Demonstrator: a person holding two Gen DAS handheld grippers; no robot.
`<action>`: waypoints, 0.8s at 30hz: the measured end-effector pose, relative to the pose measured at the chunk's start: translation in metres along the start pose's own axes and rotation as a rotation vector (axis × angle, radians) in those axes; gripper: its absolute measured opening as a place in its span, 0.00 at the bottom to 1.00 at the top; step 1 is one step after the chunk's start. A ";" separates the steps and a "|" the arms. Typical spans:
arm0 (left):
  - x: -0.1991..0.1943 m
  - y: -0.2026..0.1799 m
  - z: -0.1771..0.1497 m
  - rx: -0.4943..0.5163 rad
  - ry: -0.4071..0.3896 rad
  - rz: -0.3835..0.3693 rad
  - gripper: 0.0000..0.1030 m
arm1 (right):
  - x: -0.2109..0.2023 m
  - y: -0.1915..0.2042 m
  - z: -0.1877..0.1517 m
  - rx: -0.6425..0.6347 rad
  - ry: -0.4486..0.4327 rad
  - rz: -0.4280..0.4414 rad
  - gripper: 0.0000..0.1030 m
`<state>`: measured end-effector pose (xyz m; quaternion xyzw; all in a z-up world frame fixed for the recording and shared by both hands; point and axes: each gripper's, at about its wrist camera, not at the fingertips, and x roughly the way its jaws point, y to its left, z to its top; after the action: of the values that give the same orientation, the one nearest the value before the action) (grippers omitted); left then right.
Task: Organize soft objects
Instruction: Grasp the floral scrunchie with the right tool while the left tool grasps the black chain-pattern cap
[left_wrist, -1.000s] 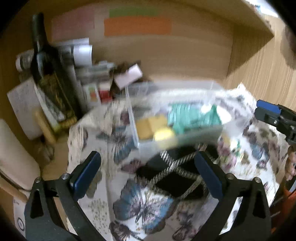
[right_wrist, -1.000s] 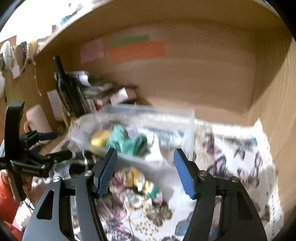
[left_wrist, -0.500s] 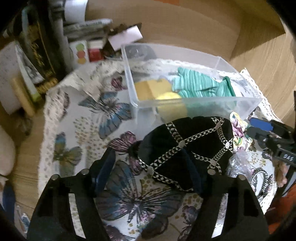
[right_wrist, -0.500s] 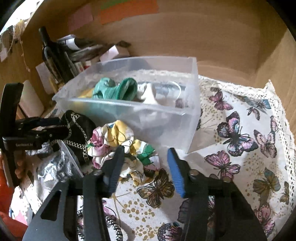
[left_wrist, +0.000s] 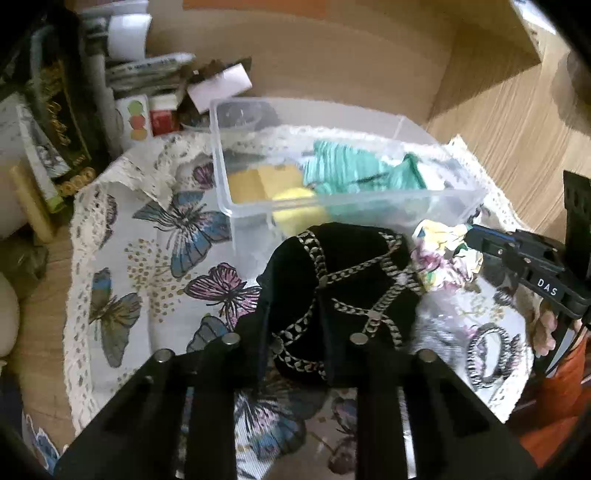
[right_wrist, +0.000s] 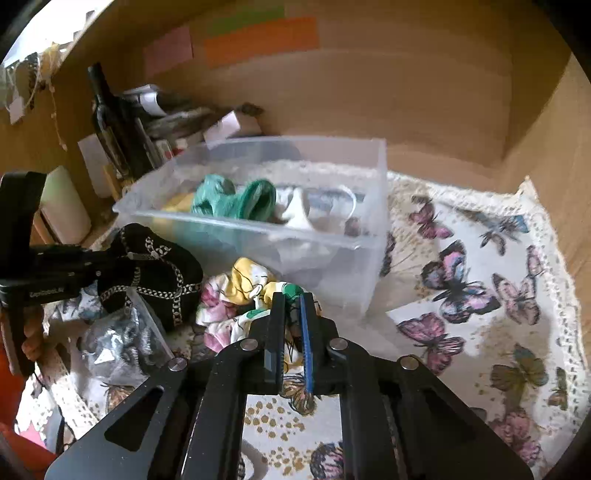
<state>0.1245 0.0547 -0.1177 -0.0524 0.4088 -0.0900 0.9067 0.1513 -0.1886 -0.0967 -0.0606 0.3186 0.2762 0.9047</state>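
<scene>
Just in front of the clear plastic bin (right_wrist: 258, 221), the right gripper (right_wrist: 293, 299) is pinched on the floral scrunchie (right_wrist: 236, 295) and the left gripper (left_wrist: 295, 325) clamps the black chain-patterned pouch (left_wrist: 343, 273) beside it, both directly below the bin's near wall.

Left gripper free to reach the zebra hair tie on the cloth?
Probably not yet: the left gripper is closed on the black pouch, and the zebra hair tie lies apart, off to its right.
</scene>
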 end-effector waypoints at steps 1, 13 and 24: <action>-0.004 -0.001 0.000 -0.003 -0.011 0.002 0.20 | -0.005 0.000 0.001 -0.002 -0.014 -0.005 0.07; -0.085 -0.011 0.017 0.019 -0.232 0.070 0.18 | -0.064 0.002 0.024 0.003 -0.216 -0.030 0.06; -0.105 -0.012 0.049 0.023 -0.352 0.068 0.18 | -0.031 -0.004 0.016 -0.028 -0.077 -0.058 0.28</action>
<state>0.0920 0.0652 -0.0064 -0.0433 0.2443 -0.0532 0.9673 0.1423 -0.2015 -0.0659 -0.0717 0.2778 0.2562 0.9231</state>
